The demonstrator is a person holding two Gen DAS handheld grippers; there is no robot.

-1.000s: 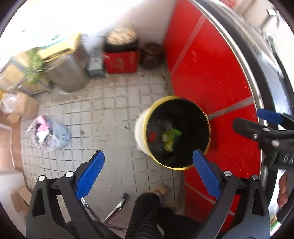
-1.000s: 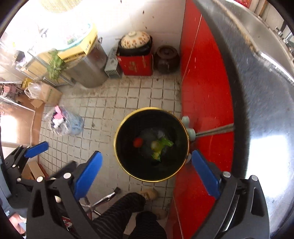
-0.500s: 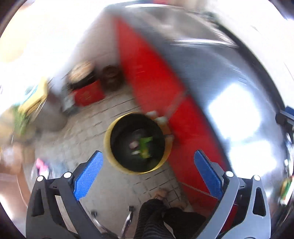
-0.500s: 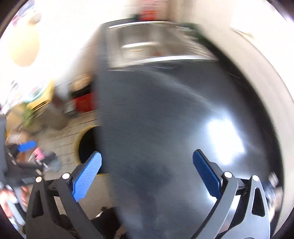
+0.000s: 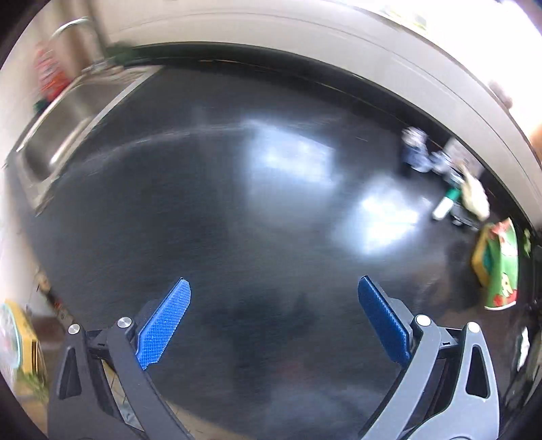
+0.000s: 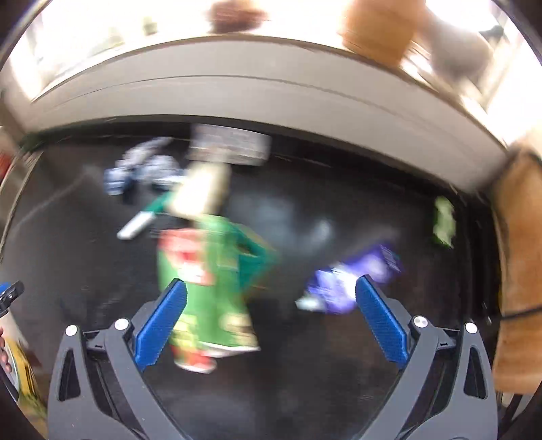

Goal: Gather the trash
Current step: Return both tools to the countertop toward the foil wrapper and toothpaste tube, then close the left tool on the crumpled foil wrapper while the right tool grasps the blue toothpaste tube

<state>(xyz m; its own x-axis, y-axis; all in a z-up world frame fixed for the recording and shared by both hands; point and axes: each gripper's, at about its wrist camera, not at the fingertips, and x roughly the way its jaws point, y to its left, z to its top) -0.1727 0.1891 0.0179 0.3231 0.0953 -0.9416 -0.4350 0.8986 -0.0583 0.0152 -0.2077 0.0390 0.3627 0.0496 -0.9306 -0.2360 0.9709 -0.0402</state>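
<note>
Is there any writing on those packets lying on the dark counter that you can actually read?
None can be read.
Green packet: red and white lettering, blurred.
Purple packet: print smeared by motion.
White label at the counter's back: lines of print, too blurred.

A dark, glossy counter (image 5: 210, 216) fills most of both views, with bright patches of light reflected on its surface. A steel sink (image 5: 64, 115) is set into its far left end, and a curved tap (image 5: 69, 25) rises behind it. A pale ledge (image 6: 257, 84) runs along the counter's back edge. Above it the scene is washed out by strong light, possibly from a window; blur hides the rest.
</note>
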